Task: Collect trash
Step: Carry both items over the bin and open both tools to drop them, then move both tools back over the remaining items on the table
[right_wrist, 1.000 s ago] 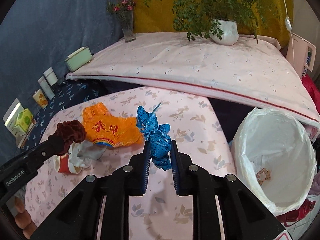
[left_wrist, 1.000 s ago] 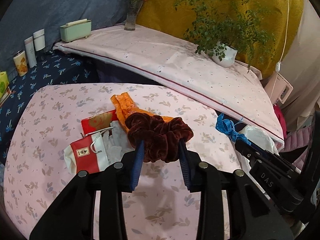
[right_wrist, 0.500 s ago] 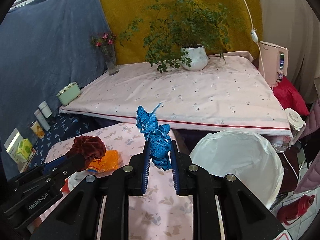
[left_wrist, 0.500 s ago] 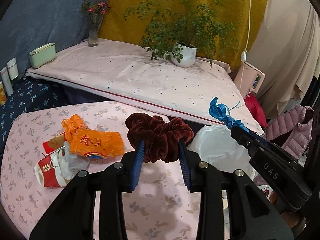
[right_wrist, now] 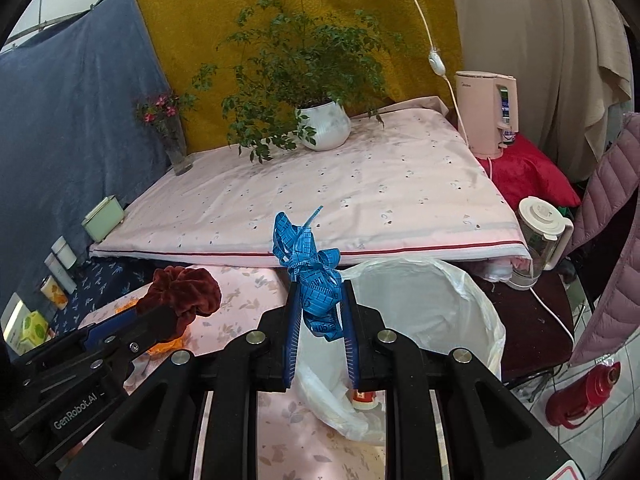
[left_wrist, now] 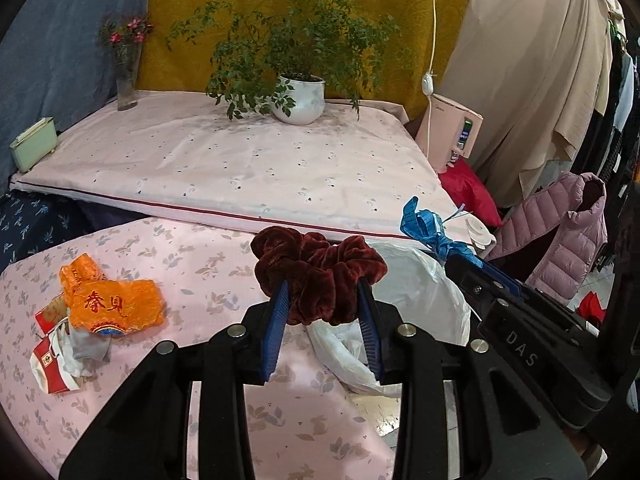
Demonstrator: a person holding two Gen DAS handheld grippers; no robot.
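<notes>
My left gripper (left_wrist: 323, 300) is shut on a dark red velvet scrunchie (left_wrist: 320, 270) and holds it above the table's right edge, next to the bin. My right gripper (right_wrist: 320, 304) is shut on a crumpled blue measuring tape (right_wrist: 310, 266) and holds it over the near rim of the white-lined trash bin (right_wrist: 440, 304). The bin also shows in the left wrist view (left_wrist: 420, 292). An orange wrapper (left_wrist: 116, 304) and a red-and-white packet (left_wrist: 52, 368) lie on the pink floral table (left_wrist: 192, 272) at the left.
A raised platform with a pale cloth (left_wrist: 240, 168) lies behind the table and bears a potted plant (left_wrist: 298, 98), a flower vase (left_wrist: 127, 84) and a green box (left_wrist: 34, 148). A pink appliance (right_wrist: 486, 112), a blender jug (right_wrist: 538, 240), a red flask (right_wrist: 580, 392) and a pink jacket (left_wrist: 560, 240) stand right.
Both grippers have swung right and away from the table's middle, each keeping its item. The bin has come closer under the right gripper, and the wrappers have slid to the left.
</notes>
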